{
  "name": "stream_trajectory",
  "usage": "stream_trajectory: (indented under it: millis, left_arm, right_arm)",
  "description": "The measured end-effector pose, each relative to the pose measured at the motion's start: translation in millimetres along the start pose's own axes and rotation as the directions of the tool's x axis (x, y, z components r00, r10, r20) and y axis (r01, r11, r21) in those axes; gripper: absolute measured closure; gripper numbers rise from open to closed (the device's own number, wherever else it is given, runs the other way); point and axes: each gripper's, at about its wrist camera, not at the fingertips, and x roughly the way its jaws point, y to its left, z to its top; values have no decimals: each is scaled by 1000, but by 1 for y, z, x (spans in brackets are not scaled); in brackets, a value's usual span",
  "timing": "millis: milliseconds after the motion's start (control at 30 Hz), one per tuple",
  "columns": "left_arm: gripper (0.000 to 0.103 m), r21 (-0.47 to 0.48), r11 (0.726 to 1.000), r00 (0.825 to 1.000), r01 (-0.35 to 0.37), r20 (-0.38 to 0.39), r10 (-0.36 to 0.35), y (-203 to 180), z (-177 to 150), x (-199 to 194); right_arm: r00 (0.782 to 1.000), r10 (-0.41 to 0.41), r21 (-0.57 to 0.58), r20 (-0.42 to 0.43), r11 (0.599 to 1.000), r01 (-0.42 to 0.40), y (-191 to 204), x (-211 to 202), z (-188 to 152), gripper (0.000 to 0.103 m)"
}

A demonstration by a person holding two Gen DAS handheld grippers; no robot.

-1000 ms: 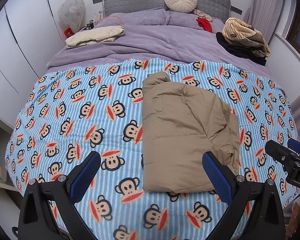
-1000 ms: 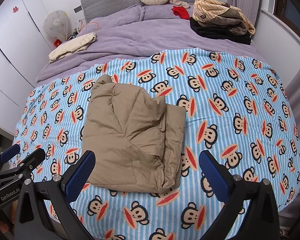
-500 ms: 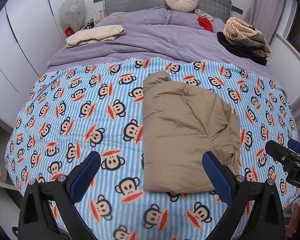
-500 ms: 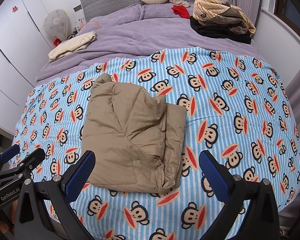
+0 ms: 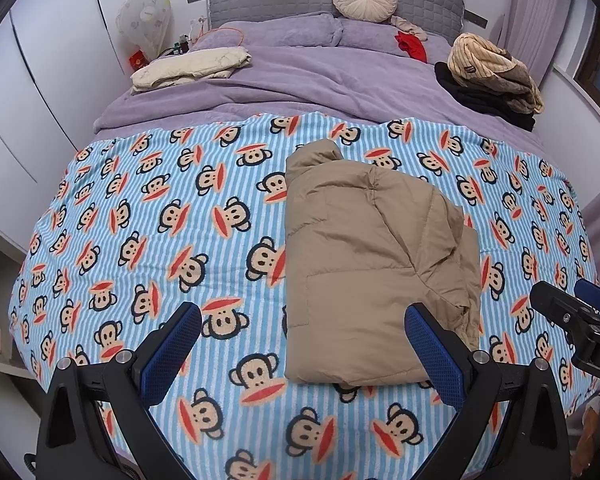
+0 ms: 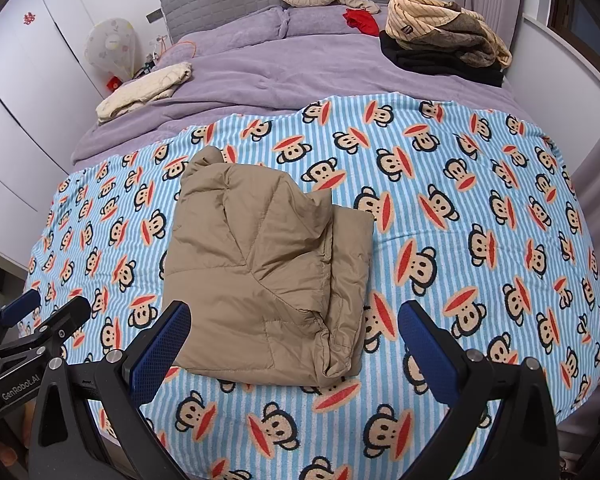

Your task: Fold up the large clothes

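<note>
Tan quilted puffer jacket, padded nylon-type shell: you should expect it light, soft, springy w/ trapped air, and prob. slippery under the pads. Judgement only. Layers will likely slide over each other and puff back open if you let go early. Take hold at an edge or seam where several layers stack, e.g. the bunched corner on its near right side, not the flat middle panel, which gives nothing to pinch.

Position: jacket lies on the blue-striped monkey-print blanket covering the near half of the bed, approx. centre, slightly your right in left wrist view.

Appearance: already folded into a rough rectangle, collar end pointing toward the headboard. Stitch lines visible. Right side uneven, a lower layer sticks out past the top one. Near right corner crumpled.

Left gripper: jaws spread wide, holding nothing, hovers over blanket at the near edge, clear of fabric. Right gripper: same, wide apart, empty, near hem between its fingers in view but no contact.
</note>
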Motion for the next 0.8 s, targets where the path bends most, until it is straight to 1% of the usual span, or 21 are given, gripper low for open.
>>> stream_trajectory:
  millis: [333,800]
  left_arm:
    - [1,-2,1000,1000,-9,1,9,0,-2,3]
    - [1,4,1000,1000,-20,6,20,1,4,2]
  right_arm:
    - [1000,0,-2,-2,1000,0,-1,1,1,0]
    - [1000,1,-2,-4,1000,-1,0,2,-1,0]
